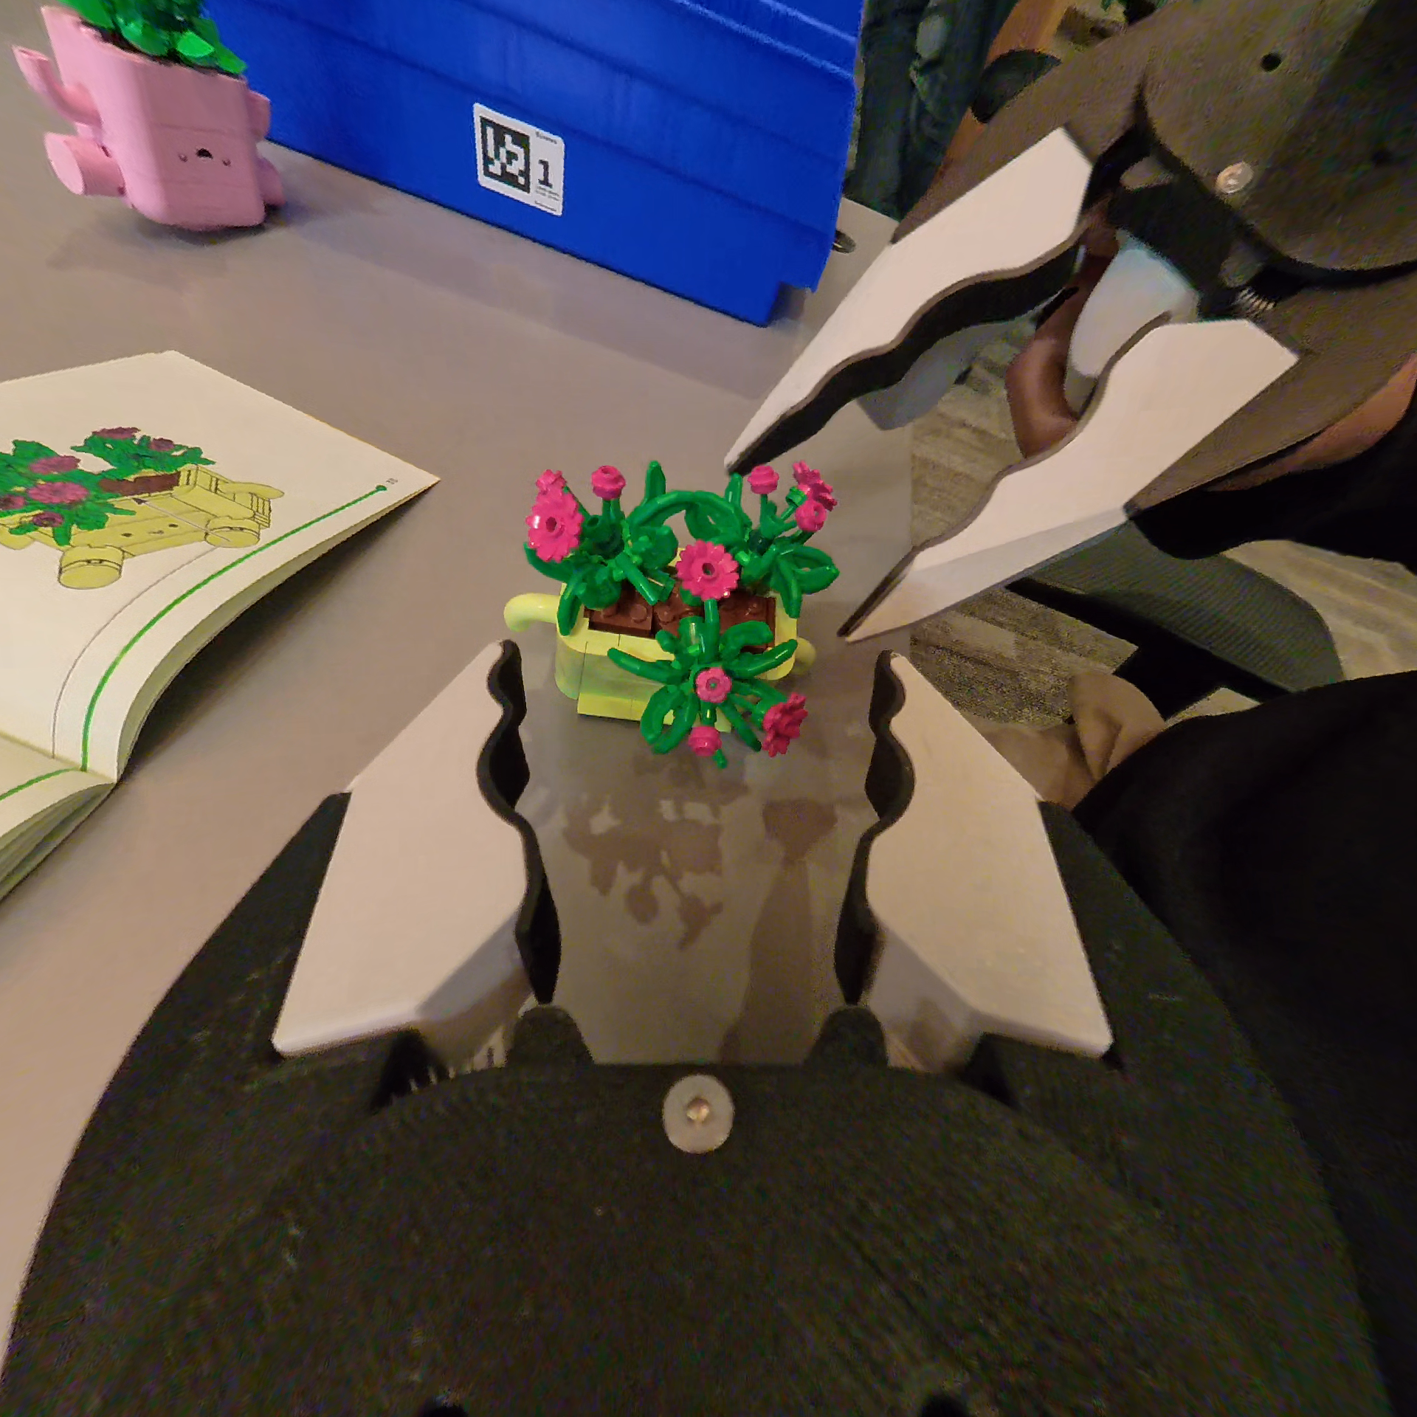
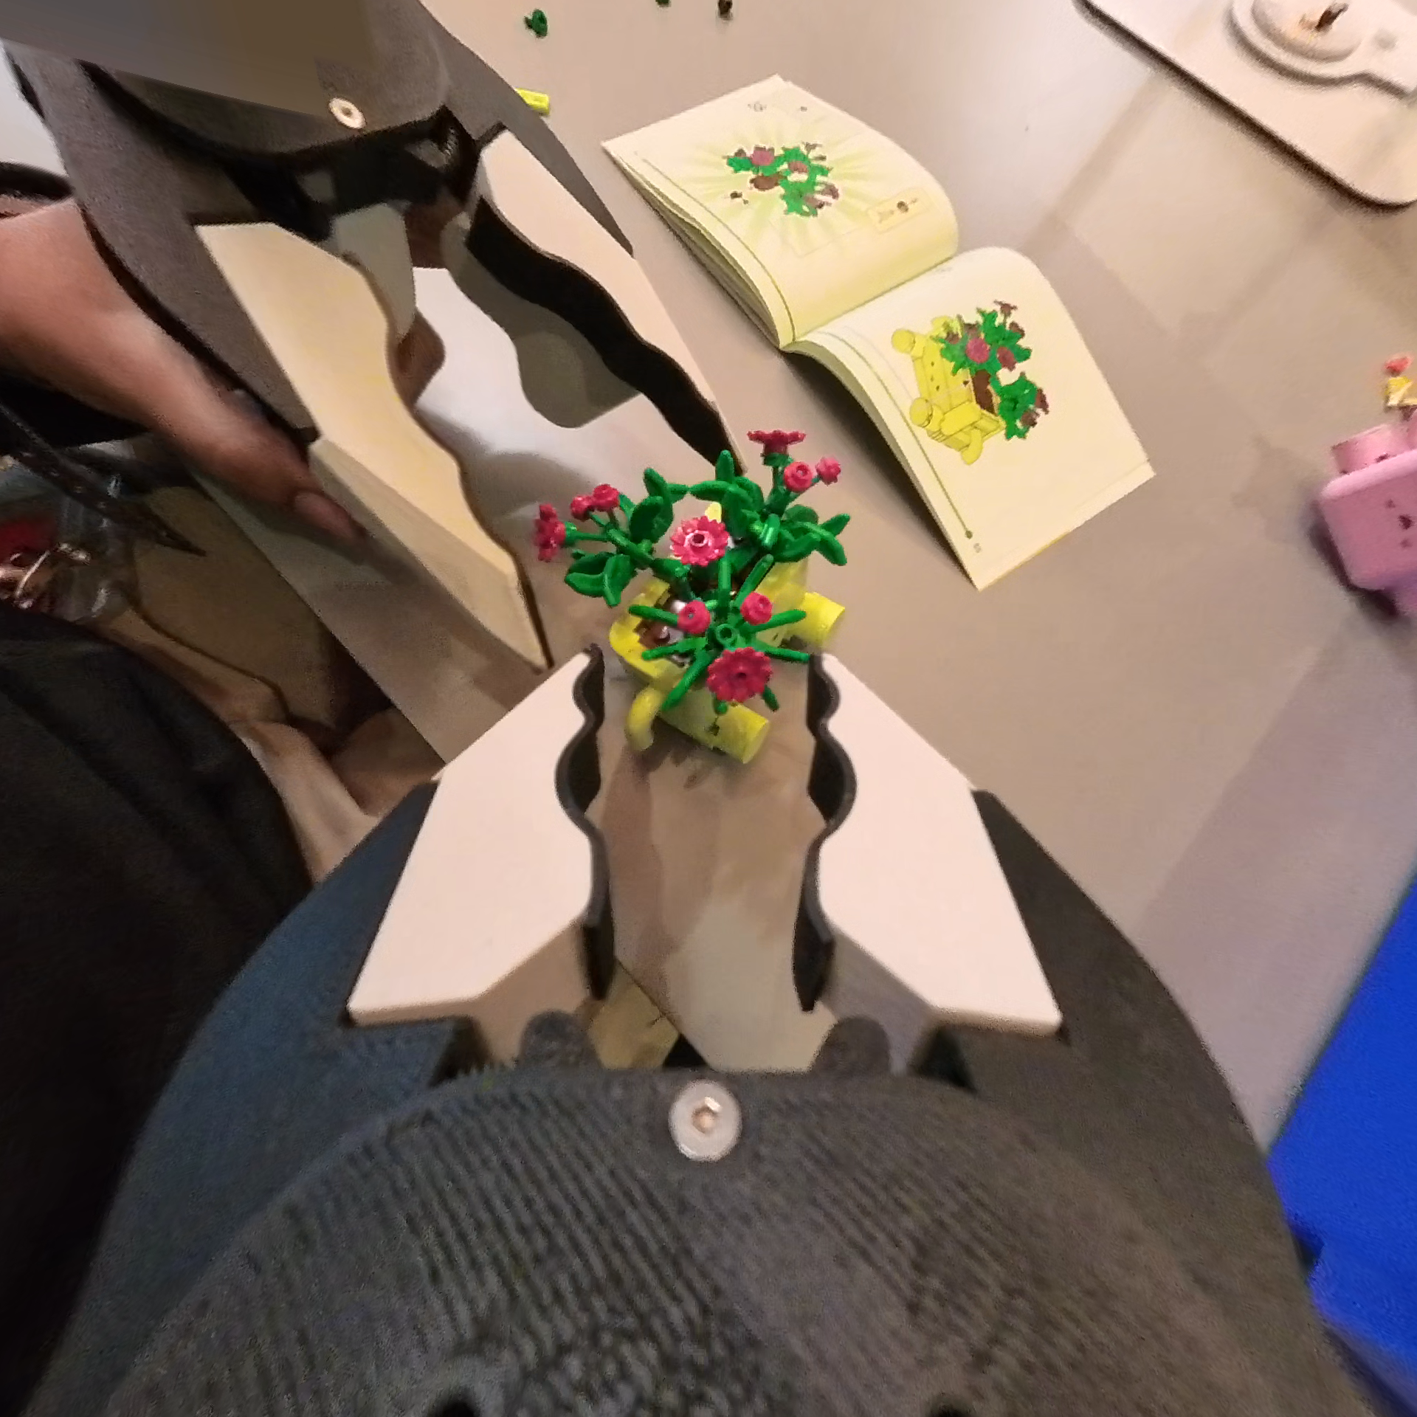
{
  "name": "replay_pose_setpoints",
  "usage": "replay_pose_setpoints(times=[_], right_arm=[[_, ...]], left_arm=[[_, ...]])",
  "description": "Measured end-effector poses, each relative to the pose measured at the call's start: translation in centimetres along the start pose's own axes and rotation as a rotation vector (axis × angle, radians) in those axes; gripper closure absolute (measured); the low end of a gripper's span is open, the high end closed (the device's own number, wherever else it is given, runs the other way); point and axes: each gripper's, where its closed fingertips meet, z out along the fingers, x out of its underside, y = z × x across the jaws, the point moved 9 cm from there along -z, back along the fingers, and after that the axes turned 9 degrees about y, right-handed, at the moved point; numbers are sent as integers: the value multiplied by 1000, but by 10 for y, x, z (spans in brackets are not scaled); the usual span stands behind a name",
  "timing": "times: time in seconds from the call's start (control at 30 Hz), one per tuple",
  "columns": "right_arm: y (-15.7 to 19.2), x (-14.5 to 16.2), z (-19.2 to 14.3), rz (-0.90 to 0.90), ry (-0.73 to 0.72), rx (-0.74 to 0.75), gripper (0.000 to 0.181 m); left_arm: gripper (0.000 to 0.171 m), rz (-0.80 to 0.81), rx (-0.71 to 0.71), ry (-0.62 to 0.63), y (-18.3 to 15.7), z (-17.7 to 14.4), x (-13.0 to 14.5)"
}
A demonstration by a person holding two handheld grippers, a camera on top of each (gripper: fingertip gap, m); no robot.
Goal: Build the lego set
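Looking along the left wrist view: lego planter [image 1: 675, 613] stands on the grey worktop [image 1: 383, 368], just beyond the left gripper [image 1: 694, 667], whose fingers are spread wide and hold nothing. Right gripper [image 1: 790, 548], also parted and empty, hangs just right of the planter, its tips near the outer blooms. Risk: a careless close would catch the thin green stems and pop off flowers rather than seat a brick. Worktop edge runs close on the planter's right; a shove that way could send it off. Instruction booklet [image 1: 153, 552] lies left of the planter, blue bin [image 1: 575, 115] behind it, pink model [image 1: 161, 138] far left behind.

Right wrist view: planter [image 2: 705, 613] sits just past the right gripper [image 2: 701, 667], fingers wide, empty. Left gripper [image 2: 644, 560] crowds the planter's left, so collision between fingers is likely. Open room lies right of the planter, toward the booklet [image 2: 920, 330].
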Motion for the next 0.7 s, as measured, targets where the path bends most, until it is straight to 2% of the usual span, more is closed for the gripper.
replay_pose_setpoints(times=[0.17,0.43,0.57,0.7], right_arm=[[-8,-1,7,90,-10,-54,138],[-23,5,11,301,-33,-225,138],[-24,12,15,333,-32,-252,138],[-23,12,13,321,-37,-240,138]], left_arm=[[82,25,-18,13,-3,2,0],[83,-6,3,62,1,7,1],[93,17,12,-10,-2,2,-2],[93,10,13,14,-1,4,-1]])
